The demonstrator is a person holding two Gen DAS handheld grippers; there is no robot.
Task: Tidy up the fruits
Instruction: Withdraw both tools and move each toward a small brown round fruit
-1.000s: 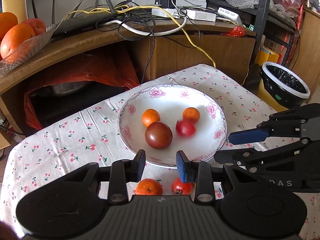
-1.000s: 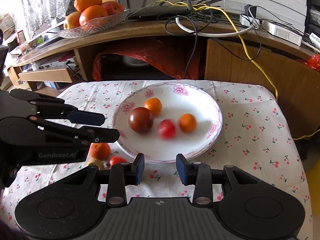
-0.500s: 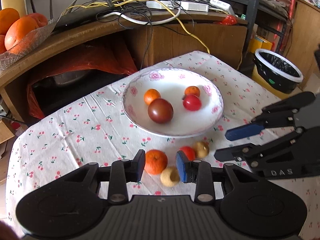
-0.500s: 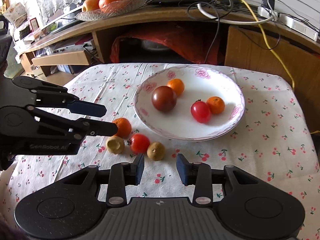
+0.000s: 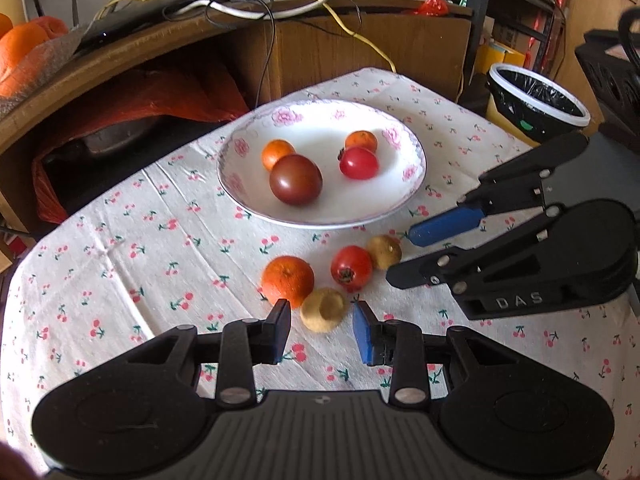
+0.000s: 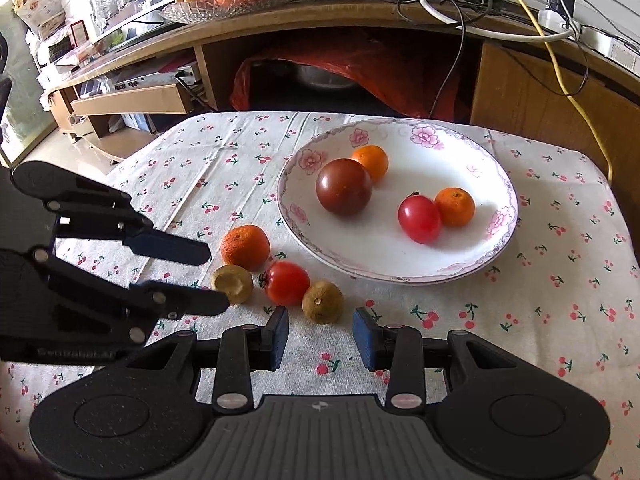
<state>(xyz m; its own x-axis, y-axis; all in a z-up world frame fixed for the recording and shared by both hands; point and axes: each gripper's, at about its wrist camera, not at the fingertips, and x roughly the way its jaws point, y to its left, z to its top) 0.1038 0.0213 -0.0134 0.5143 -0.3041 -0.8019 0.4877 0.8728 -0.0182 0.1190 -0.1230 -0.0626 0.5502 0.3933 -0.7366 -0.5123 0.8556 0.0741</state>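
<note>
Four small fruits lay inside the white flower-rimmed plate (image 6: 496,240), while four more sat beside it on the cherry-print tablecloth (image 6: 208,168). Both the left gripper (image 5: 322,330) and right gripper (image 6: 320,334) hung spread wide, empty, just short of those loose fruits.

White cherry-print tablecloth (image 6: 224,160); white plate (image 6: 500,184) with pink flowers.

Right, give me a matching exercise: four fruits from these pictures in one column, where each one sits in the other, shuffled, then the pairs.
Things:
1. large dark maroon round tomato
2. loose orange mandarin
3. yellow-brown fruit with a hollowed top
4. round brown fruit with a small stem dot

Places:
A. on the cloth, just ahead of the right gripper
B. on the white floral plate
C. on the cloth, just ahead of the left gripper
D. on the cloth, beside the plate's near-left rim

Pairs: 1-B, 2-D, 3-C, 4-A
</note>
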